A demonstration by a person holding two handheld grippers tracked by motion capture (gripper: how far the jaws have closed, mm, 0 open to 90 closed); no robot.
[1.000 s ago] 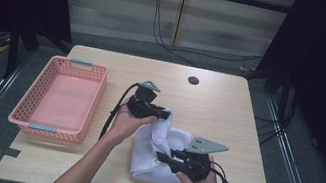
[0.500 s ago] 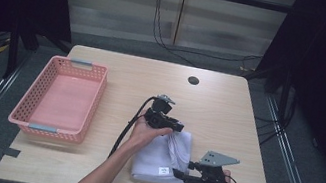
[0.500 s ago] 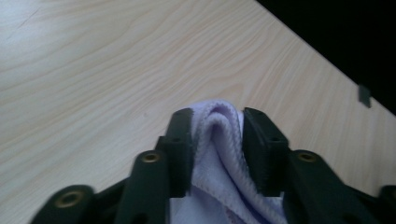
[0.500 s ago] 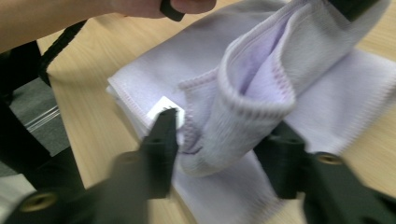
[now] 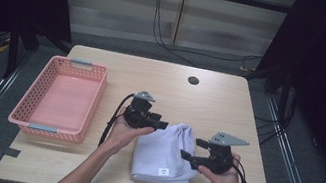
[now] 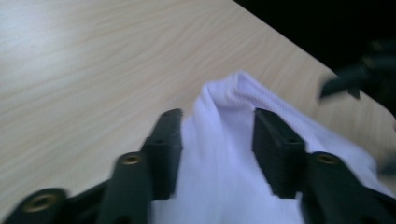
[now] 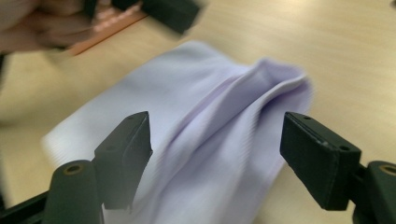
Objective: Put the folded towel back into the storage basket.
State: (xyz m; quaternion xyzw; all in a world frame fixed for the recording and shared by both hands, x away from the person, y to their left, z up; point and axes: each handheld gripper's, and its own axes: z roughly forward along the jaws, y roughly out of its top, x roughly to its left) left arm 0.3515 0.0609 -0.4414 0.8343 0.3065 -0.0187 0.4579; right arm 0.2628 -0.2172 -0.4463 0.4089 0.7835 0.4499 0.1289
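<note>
Left gripper (image 5: 161, 123): at the upper left corner of the folded cloth; its 2 black jaws have just been closing a little and stand apart, a raised fold of the fabric between them; in the left gripper view the pads sit beside that ridge; I cannot tell that they press it.
Right gripper (image 5: 193, 149): at the right edge of the cloth, jaws spread wide, just been opening; in the right gripper view the fabric lies between and beyond them, untouched.
Cloth (image 5: 163, 150): pale lilac, folded to a rough rectangle, a small label near its front edge; flat on the table, bunched into a ridge at the far corner.
Table (image 5: 153, 77): light wood; cloth front of centre.
Basket (image 5: 38, 95): pink, on the left, well apart from the cloth.
</note>
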